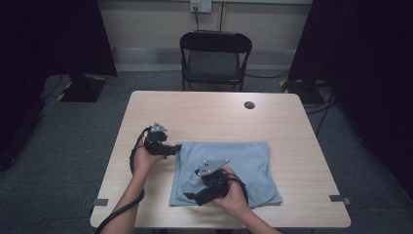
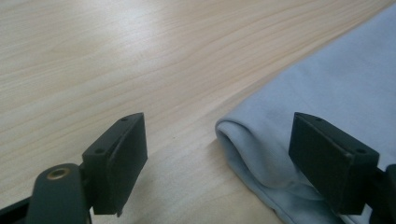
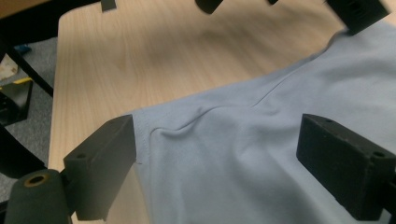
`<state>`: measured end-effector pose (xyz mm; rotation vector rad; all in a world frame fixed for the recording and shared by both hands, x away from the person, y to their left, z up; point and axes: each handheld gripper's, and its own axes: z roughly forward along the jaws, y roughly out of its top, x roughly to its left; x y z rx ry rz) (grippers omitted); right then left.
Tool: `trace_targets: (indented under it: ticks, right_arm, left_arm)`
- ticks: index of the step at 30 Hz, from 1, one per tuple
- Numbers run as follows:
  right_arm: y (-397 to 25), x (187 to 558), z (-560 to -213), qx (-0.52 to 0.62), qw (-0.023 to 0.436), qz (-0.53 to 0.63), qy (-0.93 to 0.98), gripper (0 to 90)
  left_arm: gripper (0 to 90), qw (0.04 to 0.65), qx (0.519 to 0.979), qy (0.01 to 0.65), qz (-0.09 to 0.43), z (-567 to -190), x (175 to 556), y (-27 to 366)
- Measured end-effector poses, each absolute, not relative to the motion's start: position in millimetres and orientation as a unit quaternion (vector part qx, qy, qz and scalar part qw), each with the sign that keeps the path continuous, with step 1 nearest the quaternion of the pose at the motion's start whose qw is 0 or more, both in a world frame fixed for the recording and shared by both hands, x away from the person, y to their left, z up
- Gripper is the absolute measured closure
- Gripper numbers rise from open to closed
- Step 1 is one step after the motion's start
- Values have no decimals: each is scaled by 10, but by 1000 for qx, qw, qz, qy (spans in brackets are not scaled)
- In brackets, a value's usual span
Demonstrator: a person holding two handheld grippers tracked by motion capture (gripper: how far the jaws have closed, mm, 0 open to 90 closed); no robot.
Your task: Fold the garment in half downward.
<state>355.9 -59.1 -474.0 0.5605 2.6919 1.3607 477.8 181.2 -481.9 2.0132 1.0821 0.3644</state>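
1. Starting at the left, bare table (image 1: 122,161) runs from its left edge to the cloth, open wood with nothing on it.
2. The left gripper (image 1: 176,148) sits at the cloth's upper left corner, jaws wide apart and holding nothing; in the left gripper view the cloth's (image 2: 327,93) rounded, folded edge lies between the jaws, one jaw over bare wood, the other over fabric.
3. The cloth (image 1: 243,161), light blue and folded flat, lies on the near middle of the table, its near edge close to the table's front edge.
4. The right gripper (image 1: 192,197) is over the cloth's near left corner, jaws spread wide, gripping nothing; in the right gripper view the hemmed edge runs beside one jaw.
5. Right of the cloth is open wood up to the right edge; a dark hole (image 1: 249,105) sits near the far edge.
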Motion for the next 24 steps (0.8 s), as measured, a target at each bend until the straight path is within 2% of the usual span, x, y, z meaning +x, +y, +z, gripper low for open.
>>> trace_targets:
  ticks: [9,16,18,24]
  right_arm:
    - [-454,3480,-4843,172,35,426,888,125]
    - [-369,3419,-4894,159,30,418,894,168]
    - [-346,3391,-4923,152,41,411,898,219]
    - [-343,3392,-4962,153,53,402,901,297]
  left_arm:
    - [234,395,800,428,142,-4872,4785,1753]
    - [269,383,810,421,143,-4899,4781,1698]
    - [289,381,813,417,143,-4920,4777,1671]
    - [332,372,819,411,144,-4925,4772,1637]
